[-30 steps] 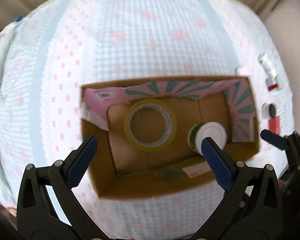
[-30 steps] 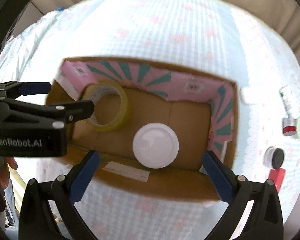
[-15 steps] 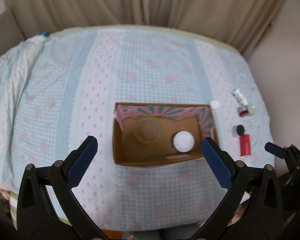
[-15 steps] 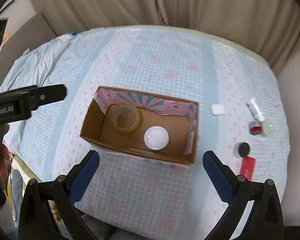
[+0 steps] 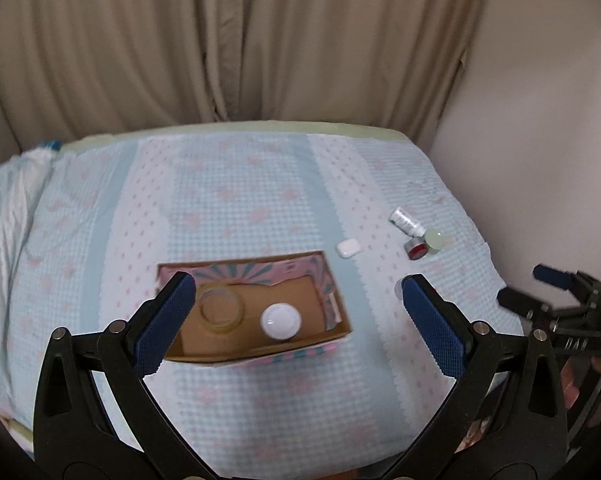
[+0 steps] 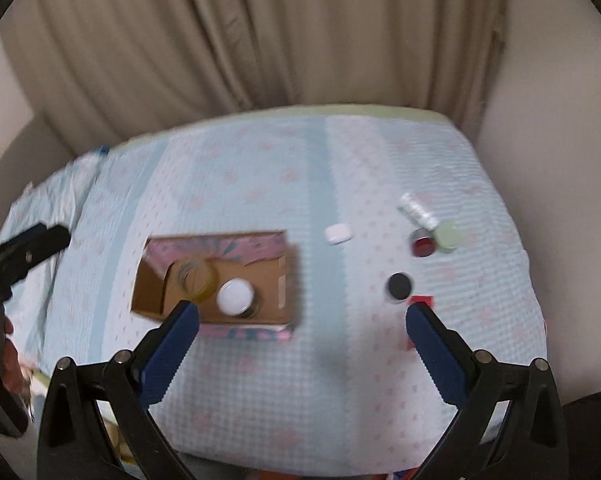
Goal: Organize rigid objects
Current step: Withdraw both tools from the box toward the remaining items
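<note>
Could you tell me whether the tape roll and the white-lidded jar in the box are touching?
Cannot tell. In the left wrist view a thin strip of box floor seems to separate the tape roll and the jar; in the blurred right wrist view they overlap.

A bed covered by a pale blue checked cloth with pink flowers (image 5: 260,184) fills the middle of both views. At centre-left an open cardboard box with pink patterned flaps (image 6: 220,312) sits on it. To the right lie a small white rounded case (image 6: 337,234), a white tube (image 6: 418,210), a red-topped jar (image 6: 423,245), a pale green lid (image 6: 448,236), a black round cap (image 6: 399,285) and a flat red packet (image 6: 422,301).
</note>
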Available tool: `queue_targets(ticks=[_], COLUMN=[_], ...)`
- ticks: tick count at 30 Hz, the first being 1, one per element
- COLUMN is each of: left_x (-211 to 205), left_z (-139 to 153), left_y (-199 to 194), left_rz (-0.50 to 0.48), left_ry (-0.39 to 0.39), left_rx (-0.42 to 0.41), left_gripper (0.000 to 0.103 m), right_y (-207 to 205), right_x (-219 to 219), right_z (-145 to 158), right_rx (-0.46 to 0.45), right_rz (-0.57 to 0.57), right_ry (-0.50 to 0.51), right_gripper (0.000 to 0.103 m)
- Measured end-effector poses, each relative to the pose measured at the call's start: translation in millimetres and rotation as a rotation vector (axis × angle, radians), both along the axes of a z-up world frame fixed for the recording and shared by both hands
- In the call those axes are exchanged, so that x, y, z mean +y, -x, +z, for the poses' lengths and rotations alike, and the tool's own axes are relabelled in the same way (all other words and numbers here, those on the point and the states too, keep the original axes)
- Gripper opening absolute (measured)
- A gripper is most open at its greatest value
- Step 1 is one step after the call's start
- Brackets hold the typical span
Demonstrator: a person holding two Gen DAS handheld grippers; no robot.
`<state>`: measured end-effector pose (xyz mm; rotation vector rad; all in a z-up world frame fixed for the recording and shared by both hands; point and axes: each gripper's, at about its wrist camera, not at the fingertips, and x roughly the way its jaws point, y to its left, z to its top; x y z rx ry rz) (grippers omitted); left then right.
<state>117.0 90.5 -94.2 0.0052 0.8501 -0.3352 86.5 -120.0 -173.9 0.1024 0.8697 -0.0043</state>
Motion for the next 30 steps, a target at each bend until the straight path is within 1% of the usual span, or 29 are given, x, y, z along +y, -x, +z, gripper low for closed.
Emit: queue_targets(ticks=[2,5,6,8,11,13,16,20,24,30], left_x=[-26,-67,-83,-105,-141,-163,-188,-211,-227,-251], left_z=[-1,-9,-14,-23,-40,-51,-69,-107,-146,-215], left_y=[7,14,16,19,21,24,28,21,10,-21], left_rz=[-0.010,0.027,0.039,0.056,0.084,0.087,0.081,0.067,0.041,-0.031], left_ry=[0.016,0.028,0.045,0.056,0.034,0.019,-0.020,-0.065,-0.081,-0.105], left_rx=[0.002,0.030,0.041,0.055,0.097,0.113,0.122,0.170,0.219,0.248], left_gripper=[0.103,0.103,0.103,0.103,0.103,0.103,0.103,0.103,0.103,0.103], right_y=[2,3,1,-3,-7,-14,-23,-39,-53,-81], right_x=[-29,-78,-95,-127,-166,-190,-222,-249,-264,-282], right_z=[2,3,3,4,3,0,-7,-27,-47,-89], right_rx=[-0.021,-0.046,-0.046,-0.060,-0.082,-0.077,-0.064,-0.041,-0.022,-0.020], right_rz=[-0.021,-0.015,-0.010,0.004,0.033,0.042,0.046,0.047,0.046,0.051], right_ry=[-0.004,-0.014,-0.009,0.016,0.053,0.073,0.040,0.034,0.026,0.036], right_gripper=[0.103,0.103,0.103,0.103,0.103,0.103,0.103,0.103,0.103,0.103])
